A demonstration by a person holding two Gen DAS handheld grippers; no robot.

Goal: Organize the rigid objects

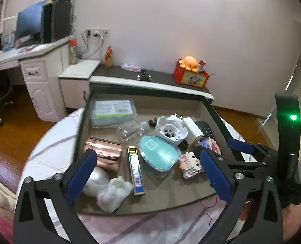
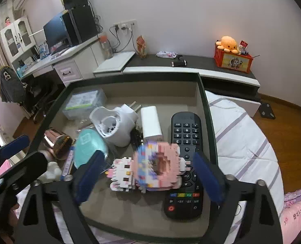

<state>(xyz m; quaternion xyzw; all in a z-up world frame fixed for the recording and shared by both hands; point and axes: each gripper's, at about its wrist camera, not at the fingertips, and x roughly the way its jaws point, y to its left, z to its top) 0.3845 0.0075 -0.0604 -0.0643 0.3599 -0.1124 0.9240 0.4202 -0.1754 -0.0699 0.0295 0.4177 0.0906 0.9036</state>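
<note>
A dark-rimmed tray (image 1: 217, 118) (image 2: 206, 109) on the bed holds many rigid objects. My left gripper (image 1: 148, 170) is open above its near left part, over a blue-and-gold box (image 1: 136, 172) and a teal case (image 1: 159, 152). My right gripper (image 2: 148, 177) is open, its fingers either side of a blurred pink brick-built ring (image 2: 158, 166) that lies by a white brick-built figure (image 2: 123, 172) (image 1: 189, 164). A black remote (image 2: 186, 162) lies just right of the ring. The right gripper also shows in the left wrist view (image 1: 221, 144).
The tray also holds a clear plastic box (image 1: 112, 111), a rose-gold cylinder (image 1: 104, 152), a white plug-in device (image 2: 114, 126), a white charger (image 2: 150, 123) and white soft items (image 1: 111, 193). A low dark-topped shelf (image 1: 150, 79) stands behind the tray.
</note>
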